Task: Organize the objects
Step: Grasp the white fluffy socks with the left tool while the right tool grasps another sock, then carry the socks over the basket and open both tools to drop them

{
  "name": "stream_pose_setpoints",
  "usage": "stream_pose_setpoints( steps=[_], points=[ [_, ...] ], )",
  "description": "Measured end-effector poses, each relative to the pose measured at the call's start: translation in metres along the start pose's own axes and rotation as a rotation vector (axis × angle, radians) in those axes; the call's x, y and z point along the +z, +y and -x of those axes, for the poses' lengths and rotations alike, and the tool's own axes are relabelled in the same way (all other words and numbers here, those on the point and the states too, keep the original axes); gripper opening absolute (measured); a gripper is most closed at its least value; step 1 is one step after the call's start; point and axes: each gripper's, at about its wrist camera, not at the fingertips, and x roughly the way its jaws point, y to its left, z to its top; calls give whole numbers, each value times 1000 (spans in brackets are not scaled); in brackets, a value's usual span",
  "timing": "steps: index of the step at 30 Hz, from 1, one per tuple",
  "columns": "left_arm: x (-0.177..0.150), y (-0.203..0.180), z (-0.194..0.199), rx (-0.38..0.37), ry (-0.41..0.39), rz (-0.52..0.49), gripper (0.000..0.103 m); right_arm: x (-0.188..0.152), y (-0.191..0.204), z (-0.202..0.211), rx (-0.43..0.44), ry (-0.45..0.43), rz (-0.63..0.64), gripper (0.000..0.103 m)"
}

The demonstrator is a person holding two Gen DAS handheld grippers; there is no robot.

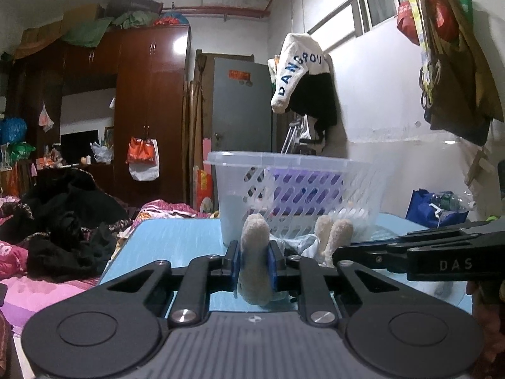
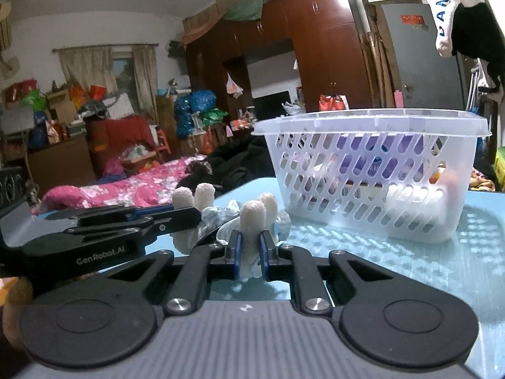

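Fuzzy cream plush, soft and light: the toy point(image 1: 255, 259) lies on the table point(image 1: 176, 237) just ahead of both tools. Your left gripper point(image 1: 254, 260) is clamped narrow on one limb; your right gripper point(image 2: 250, 248) pinches another. Expect squash and sag, so grip limbs near the body. The basket point(image 2: 372, 170) stands just beyond, its rim high enough to snag. Clothes hang further back.

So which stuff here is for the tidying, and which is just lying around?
For the job:
- fuzzy white toy, pinched in the left gripper and right gripper
- white basket on the blue table

Just lying about:
- dark clothes pile
- pink bedding
- hanging white shirt
- wardrobe
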Motion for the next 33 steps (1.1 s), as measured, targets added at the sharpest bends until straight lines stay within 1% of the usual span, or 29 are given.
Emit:
stream_pose_setpoints(
  steps=[6,14,16,20,23,24,26,28,33],
  points=[
    [11,-8,3,-16,-31,-9,21,7,-4,10,-1,-26,6,13],
    [13,-13,4,-30,-43,-16,20,14,-11,14,-2,-39,10,11],
    [14,-14,4,-32,-49,-20,20,14,-11,14,-3,-39,12,9],
    [13,-15,4,-29,-52,-29,20,14,-17,14,1,-29,1,7],
    [10,-14,2,-26,-39,-28,20,10,-24,6,19,10,-34,8],
    [8,-13,1,-24,-33,-27,20,8,-26,3,12,15,-41,9],
    [4,-10,0,-21,-20,-23,20,5,-28,1,6,23,-56,14],
    [-1,-8,-2,-18,-6,-20,20,2,-33,-3,16,28,-85,31],
    [-12,-1,-9,-24,28,-6,20,-2,-30,-14,21,53,-89,32]
  ],
)
